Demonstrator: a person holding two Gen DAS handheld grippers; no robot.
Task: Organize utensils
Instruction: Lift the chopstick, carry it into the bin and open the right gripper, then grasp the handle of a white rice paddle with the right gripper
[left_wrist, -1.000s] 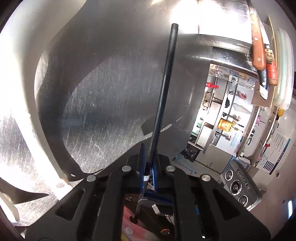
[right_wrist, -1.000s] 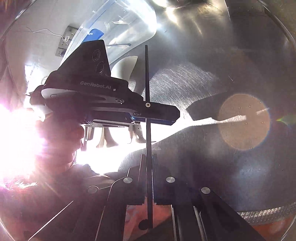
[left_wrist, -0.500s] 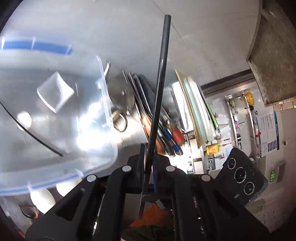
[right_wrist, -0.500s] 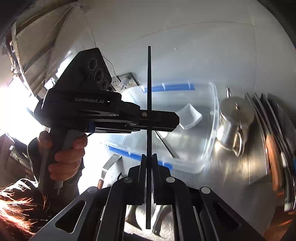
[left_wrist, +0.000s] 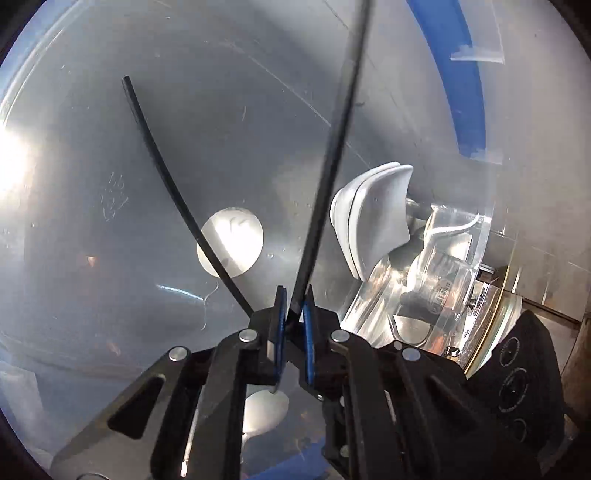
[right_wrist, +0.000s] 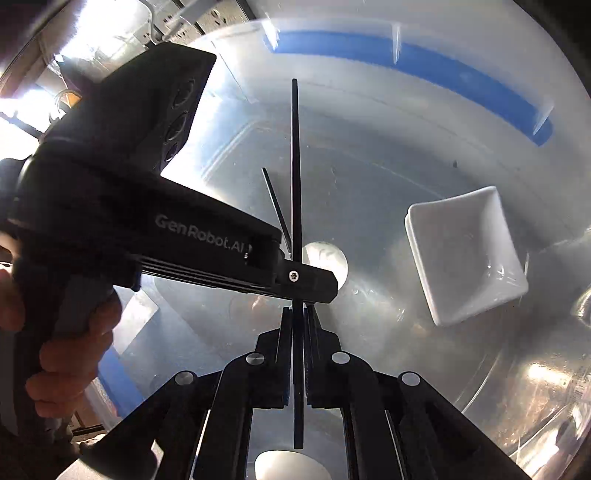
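**Both claws over the tub, a chopstick in each**

The left claw (left_wrist: 292, 308) is clamped tight on a black chopstick (left_wrist: 332, 147), its blue pads (left_wrist: 307, 332) pinching the stick's lower end while the rest slants up and away over the clear tub (left_wrist: 110, 129). The right claw (right_wrist: 295, 321) is closed just as firmly on its own chopstick (right_wrist: 295, 166), which stands straight up the middle of the right wrist view, above the tub's floor. In that view the left claw's black body crosses in from the left side of the tub, a hand (right_wrist: 70, 354) wrapped round its grip. Down inside the tub, a third chopstick (left_wrist: 166, 166) lies loose on the bottom, well apart from a white square dish (right_wrist: 465, 254) that sits near the tub's right wall. A blue strip (right_wrist: 424, 70) runs along the tub's far rim.
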